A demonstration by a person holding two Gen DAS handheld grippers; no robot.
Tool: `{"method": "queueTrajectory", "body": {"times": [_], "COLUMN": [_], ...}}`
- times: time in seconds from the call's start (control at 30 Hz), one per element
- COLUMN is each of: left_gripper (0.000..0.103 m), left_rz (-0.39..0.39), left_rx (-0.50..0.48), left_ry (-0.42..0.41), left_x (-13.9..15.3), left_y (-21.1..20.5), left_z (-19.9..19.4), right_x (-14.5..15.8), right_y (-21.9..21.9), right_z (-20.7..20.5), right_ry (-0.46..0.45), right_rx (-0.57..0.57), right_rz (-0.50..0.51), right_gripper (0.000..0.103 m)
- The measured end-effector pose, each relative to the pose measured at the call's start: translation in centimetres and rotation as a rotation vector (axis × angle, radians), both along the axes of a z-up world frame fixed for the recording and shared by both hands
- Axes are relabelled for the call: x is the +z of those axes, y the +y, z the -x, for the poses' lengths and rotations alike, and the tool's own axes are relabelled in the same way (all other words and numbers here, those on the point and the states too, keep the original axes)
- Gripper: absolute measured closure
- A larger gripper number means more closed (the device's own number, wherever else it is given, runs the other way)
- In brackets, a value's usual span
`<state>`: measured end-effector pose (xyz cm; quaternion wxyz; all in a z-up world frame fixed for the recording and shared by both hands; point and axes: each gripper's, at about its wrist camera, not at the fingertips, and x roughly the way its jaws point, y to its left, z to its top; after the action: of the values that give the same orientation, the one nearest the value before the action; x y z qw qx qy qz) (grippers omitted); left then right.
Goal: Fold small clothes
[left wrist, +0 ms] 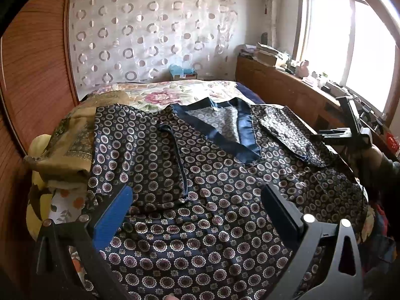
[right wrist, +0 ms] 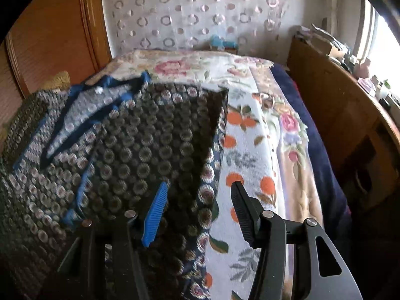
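The dark patterned shirt lies spread on the bed, front side up, its blue-trimmed neck opening toward the far end. Both sleeves already seem to be turned in over the body: the left sleeve lies across the chest, and the right sleeve is laid inward near the collar. So I judge that the side folds are in hand and the lengthwise fold is not yet made.

The left gripper hangs over the lower middle of the shirt with its fingers wide apart, holding nothing. The right gripper is over the right edge of the shirt, also spread and empty; one finger is above the cloth, the other above the bedcover. The next move probably calls for pinching the right side edge or the hem and bringing it across, taking only the shirt and not the cover under it.

The bed carries a floral blanket and a white sheet with oranges. A yellowish folded cloth lies just beside the shirt on the left. Behind is a curtain with rings, at the right a wooden sideboard with clutter under a bright window.
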<state>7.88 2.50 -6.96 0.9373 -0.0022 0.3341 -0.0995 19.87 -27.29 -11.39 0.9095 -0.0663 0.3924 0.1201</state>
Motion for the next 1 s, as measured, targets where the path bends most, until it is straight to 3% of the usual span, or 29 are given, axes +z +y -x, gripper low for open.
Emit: {"method": "queueTrajectory", "body": {"times": [0.07, 0.1, 0.17, 0.2, 0.47, 0.57, 0.63, 0.67, 0.73, 0.77, 0.8, 1.0], "left_gripper": [0.000, 0.000, 0.000, 0.000, 0.000, 0.000, 0.000, 0.000, 0.000, 0.000, 0.000, 0.000], "left_rz": [-0.004, -0.005, -0.010, -0.011, 0.001, -0.003, -0.002, -0.002, -0.012, -0.023, -0.035, -0.087], "left_rx": [-0.002, -0.004, -0.009, -0.010, 0.026, 0.035, 0.041, 0.050, 0.072, 0.081, 0.086, 0.153], "left_ry": [-0.002, -0.003, -0.007, -0.006, 0.000, 0.003, 0.007, 0.009, 0.018, 0.023, 0.026, 0.023], "left_x": [0.0, 0.0, 0.0, 0.0, -0.1, 0.0, 0.2, 0.3, 0.5, 0.5, 0.6, 0.8], "left_y": [-0.1, -0.2, -0.3, -0.3, 1.0, 1.8, 2.5, 3.1, 4.1, 4.7, 5.2, 8.3], "left_z": [0.0, 0.1, 0.1, 0.2, -0.4, -1.1, -1.9, -2.4, -3.4, -4.0, -4.7, -7.7], "right_x": [-0.1, -0.1, 0.0, 0.0, 1.0, 1.3, 1.5, 1.6, 1.4, 1.2, 0.9, -0.7], "right_y": [0.1, -0.4, -0.9, -1.0, -4.5, -4.4, -3.9, -3.7, -3.1, -3.0, -2.8, -2.6], "right_z": [-0.2, -0.3, -0.4, -0.4, -0.1, -0.4, -0.8, -1.1, -1.9, -2.4, -3.0, -6.7], "right_ry": [0.016, 0.019, 0.026, 0.015, -0.027, -0.043, -0.057, -0.062, -0.059, -0.055, -0.047, -0.014], "right_rx": [-0.006, -0.001, 0.018, 0.026, -0.085, -0.076, -0.069, -0.060, -0.031, -0.024, -0.018, -0.004], "right_rz": [0.018, 0.011, -0.006, -0.005, -0.006, -0.065, -0.065, -0.065, -0.086, -0.094, -0.098, -0.087], "right_gripper": [0.052, 0.072, 0.092, 0.097, 0.098, 0.098, 0.096, 0.090, 0.067, 0.046, 0.034, 0.033]}}
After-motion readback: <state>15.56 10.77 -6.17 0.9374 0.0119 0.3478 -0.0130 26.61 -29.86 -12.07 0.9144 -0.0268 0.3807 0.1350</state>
